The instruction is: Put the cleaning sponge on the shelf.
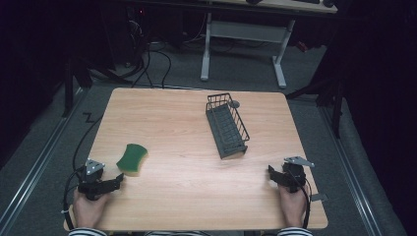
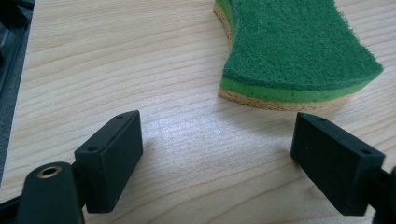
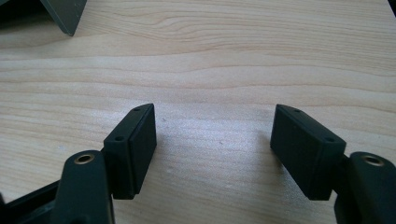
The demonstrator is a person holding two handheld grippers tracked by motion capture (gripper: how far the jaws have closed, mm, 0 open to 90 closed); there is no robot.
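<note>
1. Dark grey carpet and a white-legged desk frame (image 1: 246, 37) surround a light wooden table (image 1: 187, 128) with rounded corners, seen from above in the high view.
2. On the table's left half lies a green scouring sponge with a wavy outline and a yellow-tan foam underside (image 1: 132, 158), flat, green face up.
3. Right of centre stands a dark grey wire dish rack with a solid tray base (image 1: 225, 125), long and narrow, running from the far side toward the near edge, well apart from the sponge.
4. The left gripper (image 1: 118, 180), black with a grey three-cornered plate on top, is held in the person's left hand (image 1: 87, 209) at the near left corner. Its tips point toward the sponge and sit just beside the sponge's near edge.
5. In the left gripper view (image 2: 217, 154) the jaws stand apart with bare wood between them; the sponge (image 2: 294, 51) lies just beyond, touching neither pad. This gripper is released.
6. The right gripper (image 1: 271, 172) is held in the right hand (image 1: 292, 204) near the near right corner, close to the rack's near end.
7. In the right gripper view (image 3: 215, 140) its jaws are spread wide over bare table, grasping nothing; a corner of the rack (image 3: 65, 14) shows at the upper left.
</note>
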